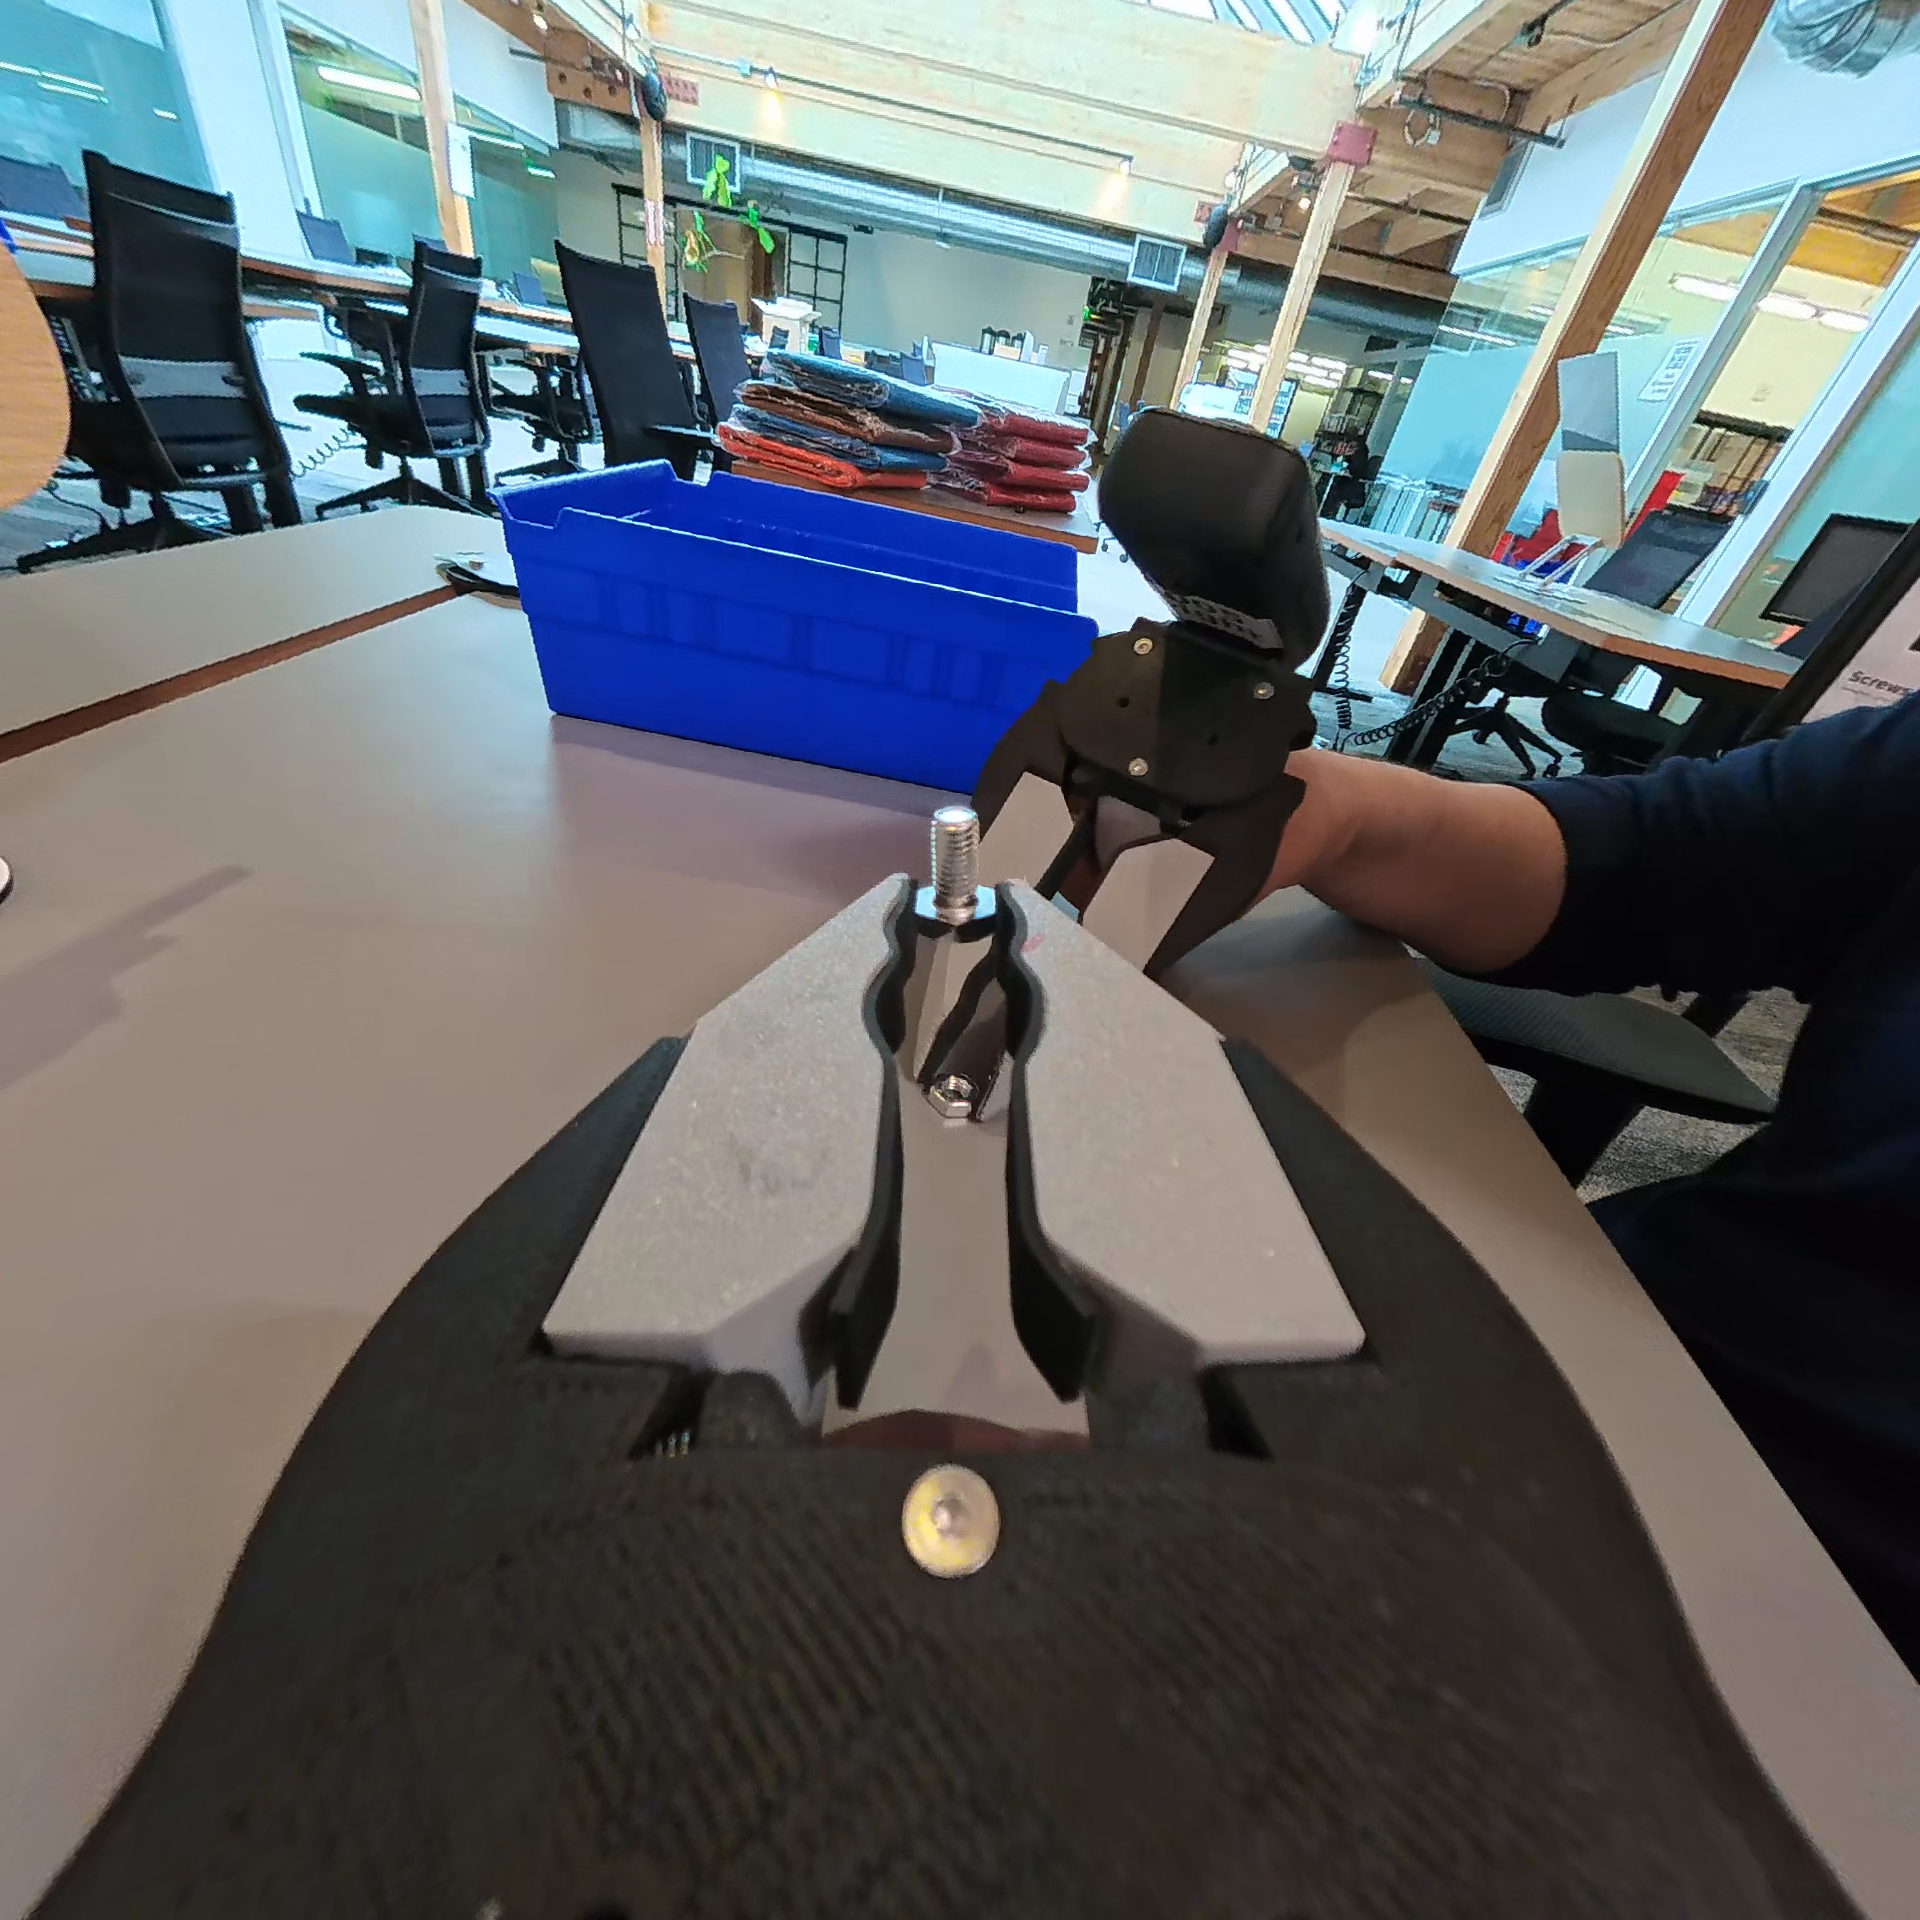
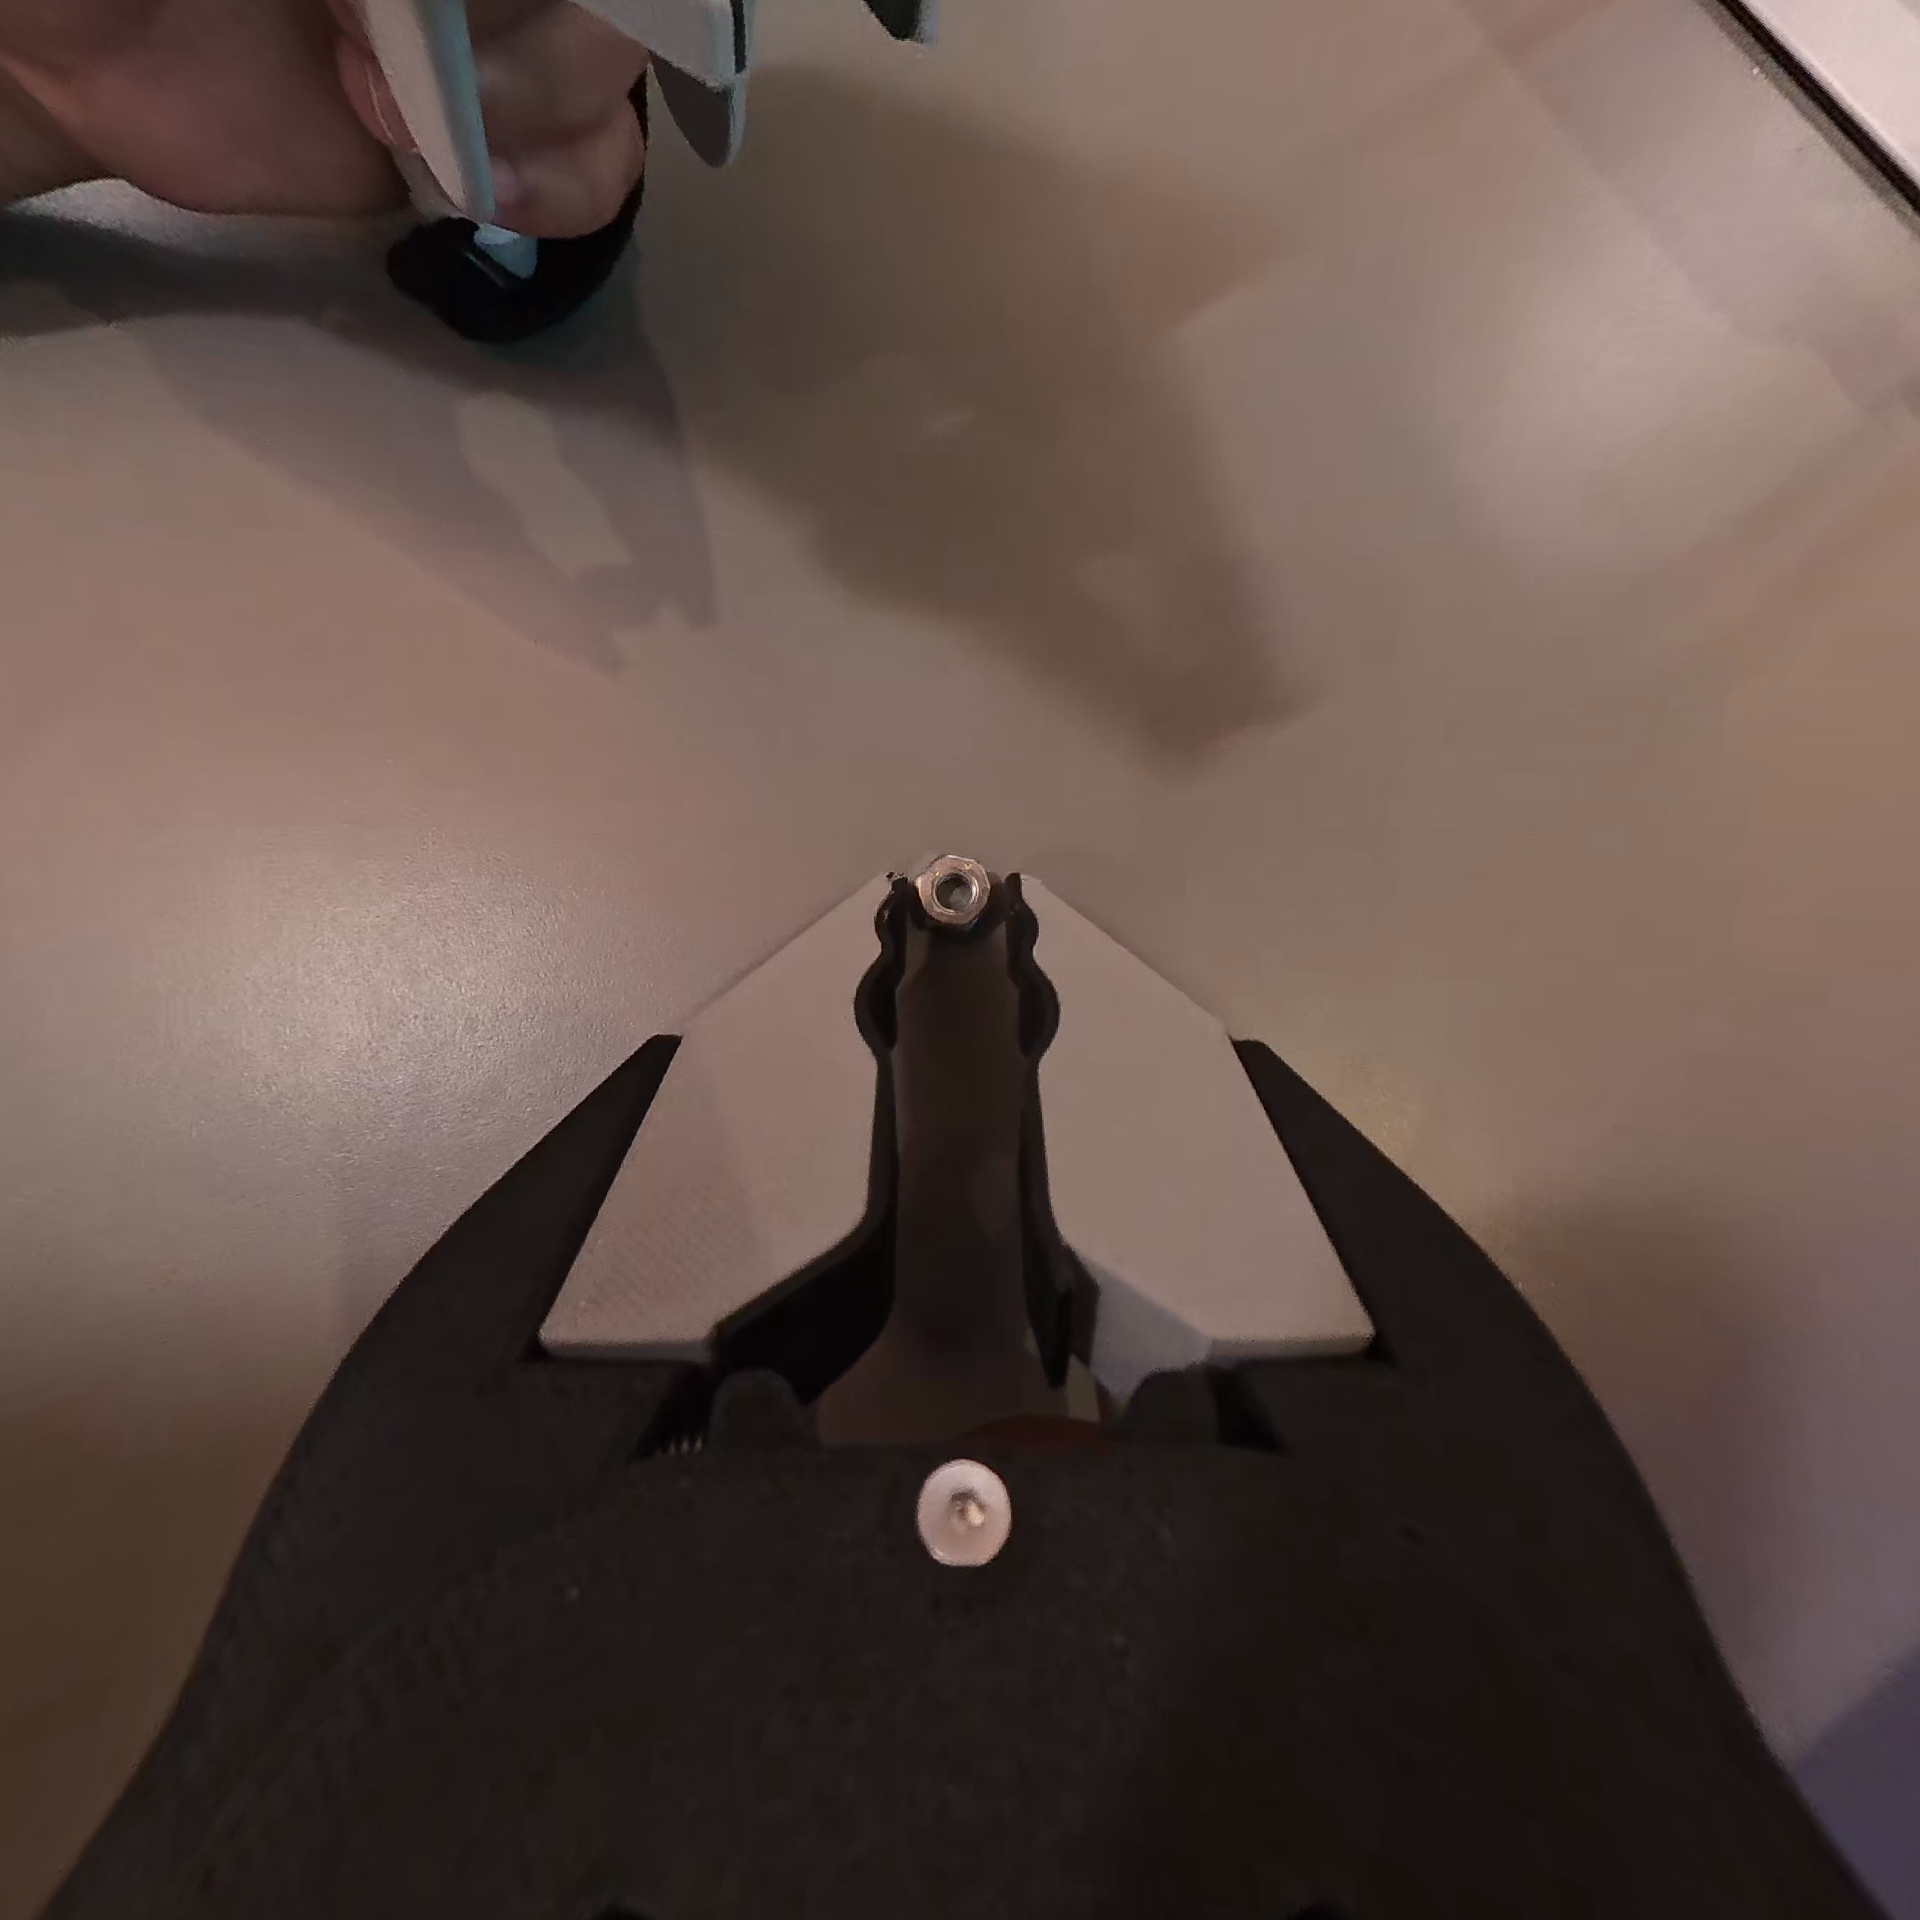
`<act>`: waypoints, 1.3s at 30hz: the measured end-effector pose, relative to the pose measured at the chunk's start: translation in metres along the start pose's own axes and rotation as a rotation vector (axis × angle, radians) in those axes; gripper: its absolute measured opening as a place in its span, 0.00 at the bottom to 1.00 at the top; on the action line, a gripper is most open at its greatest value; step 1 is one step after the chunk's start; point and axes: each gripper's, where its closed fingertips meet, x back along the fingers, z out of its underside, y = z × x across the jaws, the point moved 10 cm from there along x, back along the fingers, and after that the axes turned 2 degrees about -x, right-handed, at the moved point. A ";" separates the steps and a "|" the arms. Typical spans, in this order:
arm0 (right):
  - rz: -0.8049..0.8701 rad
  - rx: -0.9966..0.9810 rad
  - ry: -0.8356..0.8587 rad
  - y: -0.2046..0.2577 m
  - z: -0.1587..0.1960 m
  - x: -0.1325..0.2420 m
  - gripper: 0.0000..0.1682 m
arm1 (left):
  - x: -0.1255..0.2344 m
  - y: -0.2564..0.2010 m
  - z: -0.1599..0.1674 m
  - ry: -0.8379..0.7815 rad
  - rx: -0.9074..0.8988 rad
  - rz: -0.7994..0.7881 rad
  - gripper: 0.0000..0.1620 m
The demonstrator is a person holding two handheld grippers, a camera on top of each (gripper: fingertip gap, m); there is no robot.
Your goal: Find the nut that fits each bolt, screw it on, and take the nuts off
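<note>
A blue plastic bin is sitting toward the far edge of the grey surface, its long side facing the camera. Beyond it, a stack of folded cloths in red, blue and brown is lying on a separate table. Black office chairs are standing in a row along desks at the far left. Wooden posts are rising at the right, beside glass-walled rooms. In the right wrist view, the same surface is showing soft shadows and pale reflections.
</note>
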 end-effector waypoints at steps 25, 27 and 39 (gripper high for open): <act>0.137 -0.181 -0.038 0.009 0.000 -0.002 0.07 | -0.001 -0.002 -0.001 0.014 -0.013 -0.006 0.07; 0.123 -0.178 -0.044 0.007 0.001 -0.001 0.07 | -0.001 -0.003 -0.001 0.011 -0.011 0.000 0.07; -0.178 0.006 -0.210 -0.005 -0.067 0.072 0.07 | -0.010 -0.012 0.002 0.060 -0.027 0.070 0.08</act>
